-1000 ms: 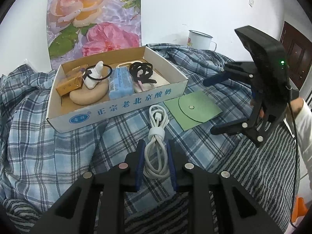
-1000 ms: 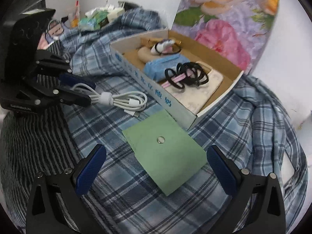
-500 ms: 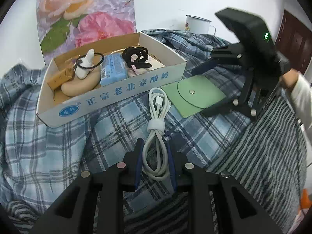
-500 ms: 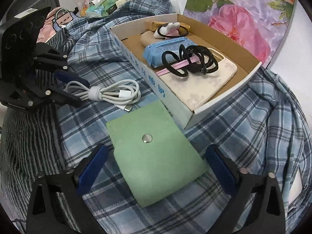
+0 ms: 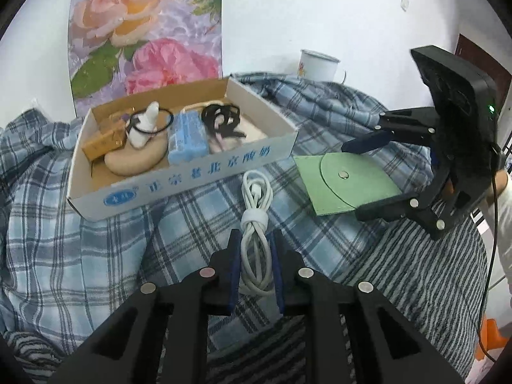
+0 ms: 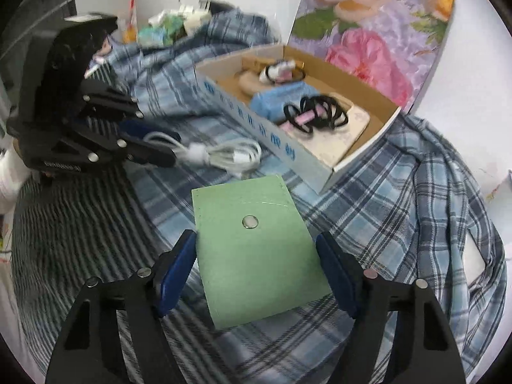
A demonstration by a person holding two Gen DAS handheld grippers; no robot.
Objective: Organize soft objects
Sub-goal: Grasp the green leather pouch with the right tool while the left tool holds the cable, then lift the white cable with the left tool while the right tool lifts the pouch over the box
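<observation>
2 grippers are working over the plaid blanket (image 5: 80, 256) on the bed. The left gripper (image 5: 255, 267) is pinching the near loop of the white coiled cable (image 5: 256, 220), its blue pads pressing both sides; the cable is lying on the blanket just in front of the cardboard box (image 5: 192, 182). The right gripper (image 6: 256, 275) is hovering with its jaws spread wide on either side of the green pouch (image 6: 252, 249), which is lying flat on the blanket near the box's front corner. Inside the box, black hair ties (image 6: 316, 115) are resting on a blue packet (image 5: 187, 137).
</observation>
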